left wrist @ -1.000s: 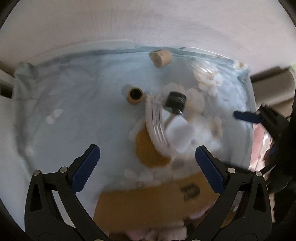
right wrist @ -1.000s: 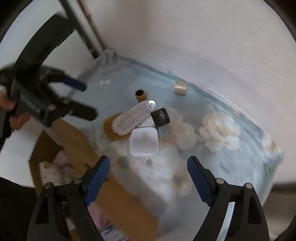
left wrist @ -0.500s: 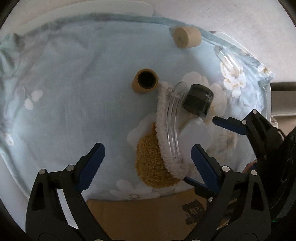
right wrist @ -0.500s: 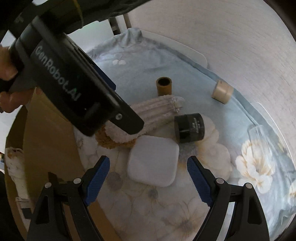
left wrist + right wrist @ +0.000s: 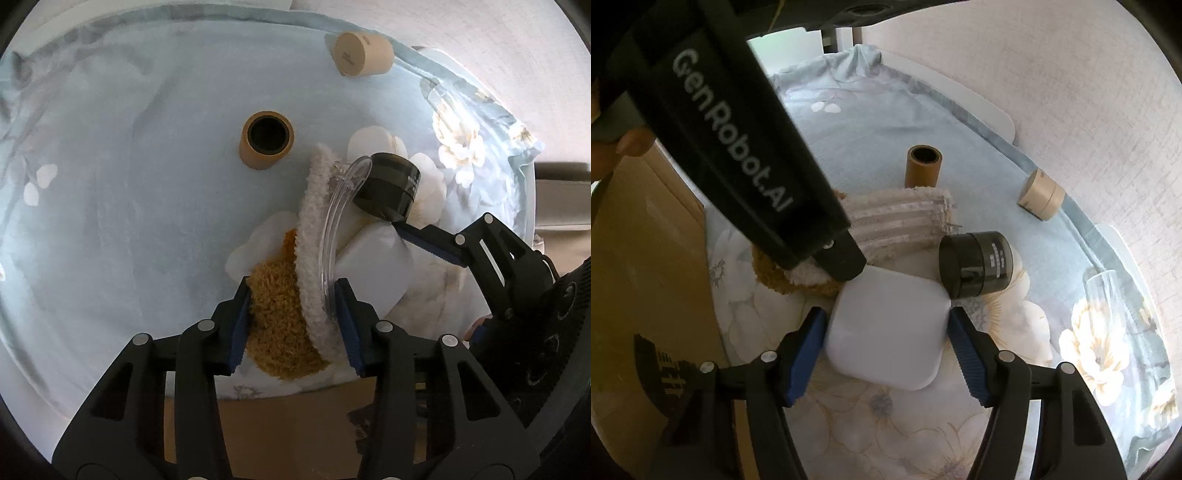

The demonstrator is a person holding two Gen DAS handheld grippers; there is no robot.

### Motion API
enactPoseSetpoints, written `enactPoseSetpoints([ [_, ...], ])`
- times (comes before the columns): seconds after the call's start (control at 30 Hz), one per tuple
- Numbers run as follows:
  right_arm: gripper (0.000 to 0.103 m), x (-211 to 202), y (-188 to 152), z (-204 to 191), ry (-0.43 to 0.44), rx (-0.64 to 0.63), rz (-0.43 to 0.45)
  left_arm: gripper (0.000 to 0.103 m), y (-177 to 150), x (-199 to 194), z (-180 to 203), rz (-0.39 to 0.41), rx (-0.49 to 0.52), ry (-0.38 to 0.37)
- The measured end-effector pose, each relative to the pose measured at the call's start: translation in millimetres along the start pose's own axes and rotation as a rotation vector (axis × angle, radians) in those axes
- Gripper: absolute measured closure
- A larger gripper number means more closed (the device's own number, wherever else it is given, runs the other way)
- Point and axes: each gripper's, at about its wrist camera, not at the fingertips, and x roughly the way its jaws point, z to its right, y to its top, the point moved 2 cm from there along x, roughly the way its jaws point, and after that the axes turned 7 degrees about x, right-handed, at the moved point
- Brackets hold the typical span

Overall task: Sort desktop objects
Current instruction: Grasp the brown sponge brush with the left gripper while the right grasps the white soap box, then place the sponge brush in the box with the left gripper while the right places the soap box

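A: So, both claws are busy at once. The left gripper (image 5: 293,321) is pinched in on the fuzzy brush (image 5: 291,295), blue pads pressed into the brown tuft on one side and the white pile on the other, near the front edge of the cloth.

B: And the right gripper (image 5: 886,345)?

A: Narrowed around the white square box (image 5: 888,326), one pad against each side. The box lies flat on the floral cloth (image 5: 923,435), just right of the brush and touching it.

B: What worries you?

A: Crowding, I'd say. The black jar (image 5: 975,264) lies on its side against the far corner of the box, and the brush's clear plastic cover (image 5: 334,221) arches over toward it. Lift either piece carelessly and the jar could roll away.

B: Grip trouble?

A: Possibly. The box looks smooth and rounded, so it may slip out. The brush is soft; the pads might hold only fluff. And the two tools sit very close, so they could knock together.

B: Anything else nearby?

A: A cardboard tube (image 5: 267,139) stands farther back, a tan roll (image 5: 364,53) near the far edge, and a cardboard box (image 5: 635,258) waits at the left.
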Motion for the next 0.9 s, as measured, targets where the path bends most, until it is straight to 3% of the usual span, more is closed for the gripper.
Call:
enactPoseSetpoints([
  [0.4, 0.041, -33.1, -7.6, -0.5, 0.041, 0.046, 0.012, 0.065, -10.2, -46.0, -4.8, 0.055, 0.02, 0.0],
  [0.6, 0.041, -60.1, -12.3, -1.5, 0.014, 0.054, 0.028, 0.065, -10.7, -64.5, -9.0, 0.089, 0.048, -0.007],
  [0.9, 0.041, -140.3, -12.0, -8.0, -0.007, 0.102, 0.076, 0.065, -46.4, -125.3, 9.3, 0.182, 0.147, 0.012],
])
